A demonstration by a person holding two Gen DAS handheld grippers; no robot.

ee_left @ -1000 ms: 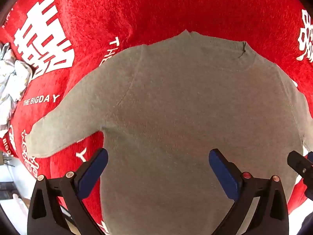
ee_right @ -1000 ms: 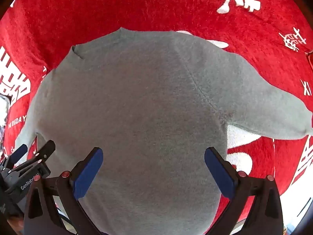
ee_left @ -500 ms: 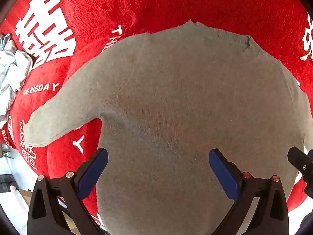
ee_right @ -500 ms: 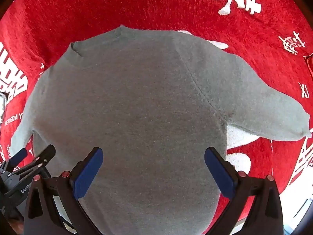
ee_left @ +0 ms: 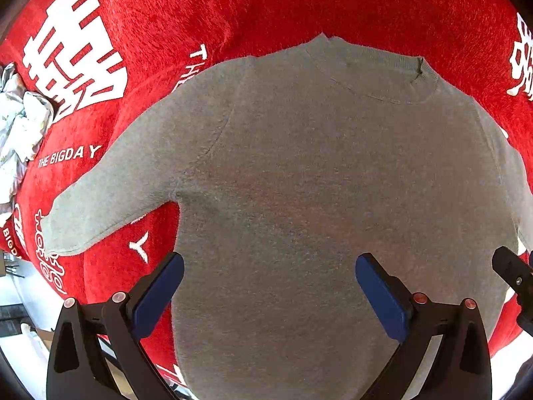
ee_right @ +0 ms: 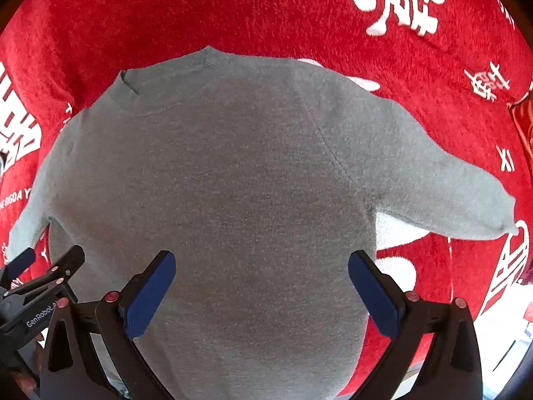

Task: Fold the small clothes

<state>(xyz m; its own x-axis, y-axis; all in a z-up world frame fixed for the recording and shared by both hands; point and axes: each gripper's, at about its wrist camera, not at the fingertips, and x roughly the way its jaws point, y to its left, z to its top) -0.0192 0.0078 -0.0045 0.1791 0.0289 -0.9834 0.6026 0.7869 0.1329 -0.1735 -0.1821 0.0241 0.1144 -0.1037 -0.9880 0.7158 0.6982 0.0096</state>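
Grey sweater [ee_left: 316,183] spread flat on red blanket [ee_left: 266,10], collar [ee_left: 369,66] at far end, hem toward the cameras. No fold made yet, judging by the layout: body in one layer, both sleeves out to the sides, no visible creases or doubled edges. Looks like the smoothing stage is finished and the folding proper is all still ahead.

Left sleeve [ee_left: 110,200] angled out and down from the sweater body, cuff resting on the blanket's white lettering. Right sleeve [ee_right: 443,186] mirrored on the other side, cuff near the blanket's edge.

Left claw [ee_left: 269,286] spread wide, empty, over the lower left part of the sweater body. Height above the knit impossible to judge; no sign of fabric pinched. Right claw [ee_right: 261,286] likewise wide and empty, over the lower right part of the body. Each claw visible at the edge of the other's view, so both side by side near the hem.

Crumpled silver-white fabric [ee_left: 20,126] left of the sweater, beyond the left sleeve, at the blanket edge. Possibly another item for later; too distorted to say what.

Remaining, as a guess: sleeves in across the body, then hem up toward the collar or sides in. Knit looks soft and thin, likely to drag on the fuzzy blanket, so a lifted fold safer than a slid one. Whether a desk or a bed sits under the blanket: cannot tell.
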